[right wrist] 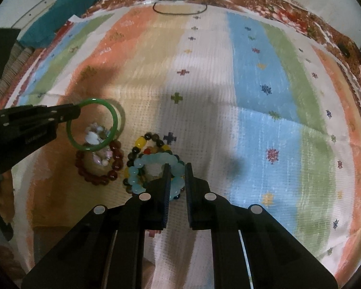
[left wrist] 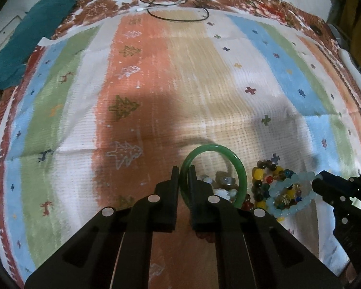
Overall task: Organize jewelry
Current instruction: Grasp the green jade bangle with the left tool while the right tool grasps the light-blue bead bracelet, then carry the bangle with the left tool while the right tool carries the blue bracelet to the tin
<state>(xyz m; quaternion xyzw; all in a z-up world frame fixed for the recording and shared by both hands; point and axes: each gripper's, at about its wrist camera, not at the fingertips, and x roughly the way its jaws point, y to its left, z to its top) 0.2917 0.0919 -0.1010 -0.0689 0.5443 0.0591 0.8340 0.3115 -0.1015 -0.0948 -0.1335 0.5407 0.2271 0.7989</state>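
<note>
My left gripper [left wrist: 183, 171] is shut on a green bangle [left wrist: 240, 168] and holds it above the striped cloth; it also shows in the right wrist view [right wrist: 93, 124], with the gripper [right wrist: 78, 112] at its left rim. My right gripper [right wrist: 176, 167] is shut on a pale blue bead bracelet [right wrist: 156, 160], also seen in the left wrist view [left wrist: 288, 192]. Under it lies a multicoloured bead bracelet [right wrist: 142, 144]. A dark red bead bracelet [right wrist: 113, 163] and a white-and-pink bead bracelet [right wrist: 95, 137] lie below the bangle.
The jewelry lies on a striped cloth [right wrist: 252, 84] spread over a patterned bedspread. A black cable [left wrist: 178, 4] loops at the far edge. A teal cloth [left wrist: 36, 29] lies at the far left.
</note>
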